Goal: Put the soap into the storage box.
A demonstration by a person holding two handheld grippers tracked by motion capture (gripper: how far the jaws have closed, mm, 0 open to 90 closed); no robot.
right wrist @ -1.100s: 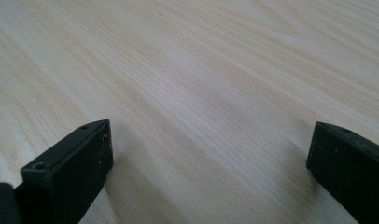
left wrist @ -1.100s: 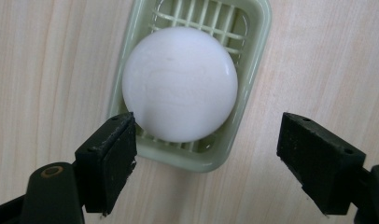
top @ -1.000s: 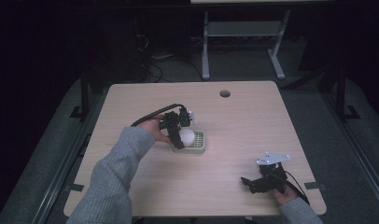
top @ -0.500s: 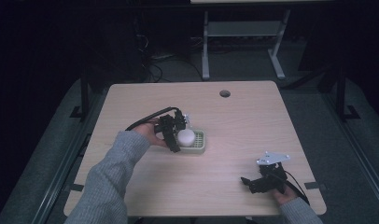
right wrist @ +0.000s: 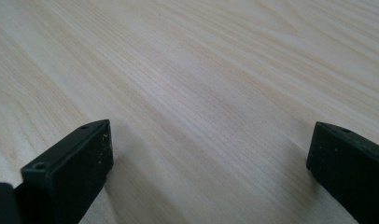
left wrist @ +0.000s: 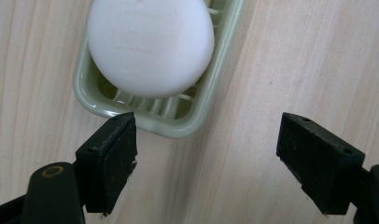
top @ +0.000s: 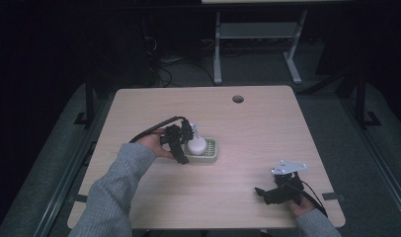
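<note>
A white oval soap bar (left wrist: 150, 44) lies in a pale green ribbed soap dish (left wrist: 190, 122) near the middle of the wooden table. From above, the soap (top: 196, 145) rests in the dish (top: 212, 154), and my left gripper (top: 184, 143) hovers just left of it, tilted down. Its jaws stand wide open, apart from the soap, with the dish's near corner by one jaw. My left gripper (left wrist: 206, 161) holds nothing. My right gripper (top: 267, 193) rests low at the table's front right, open over bare wood, as my right gripper (right wrist: 208, 175) shows.
The table (top: 267, 133) has a round cable hole (top: 238, 98) at its far edge. A white desk frame (top: 258, 39) and cables stand on the dark floor beyond. A black cable (top: 149, 131) trails from the left gripper.
My left gripper has drawn back a little to the left, away from the soap, which stays in the dish. The right gripper has not moved.
</note>
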